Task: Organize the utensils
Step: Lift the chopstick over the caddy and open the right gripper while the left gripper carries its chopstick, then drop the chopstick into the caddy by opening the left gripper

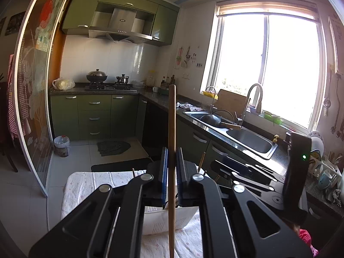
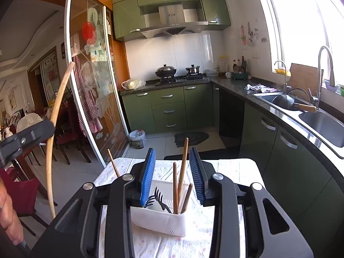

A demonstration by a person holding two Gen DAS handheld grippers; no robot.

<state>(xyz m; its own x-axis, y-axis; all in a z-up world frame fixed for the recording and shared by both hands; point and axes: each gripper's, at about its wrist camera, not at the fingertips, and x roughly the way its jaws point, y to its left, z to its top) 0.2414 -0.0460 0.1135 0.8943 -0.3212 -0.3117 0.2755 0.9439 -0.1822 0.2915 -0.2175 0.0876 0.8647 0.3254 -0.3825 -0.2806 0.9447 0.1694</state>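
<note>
Partly done. White basket (image 2: 160, 221) sits on the cloth-covered surface (image 2: 234, 167), near the camera, holding three wooden sticks (image 2: 182, 172) upright and one black fork-like tool (image 2: 158, 200). Right hand-held gripper (image 2: 173, 178): pads apart, nothing pinched, hovering over the basket. Left hand-held gripper (image 1: 172, 172): clamped on one long wooden stick (image 1: 172, 129), not yet stowed. One more stick (image 2: 113, 163) stands left of the basket.

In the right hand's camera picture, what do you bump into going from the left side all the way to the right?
Long wooden stick held by the left gripper → trash bin → white basket of utensils between the right gripper's open fingers → wok in the sink → tall faucet.
</note>
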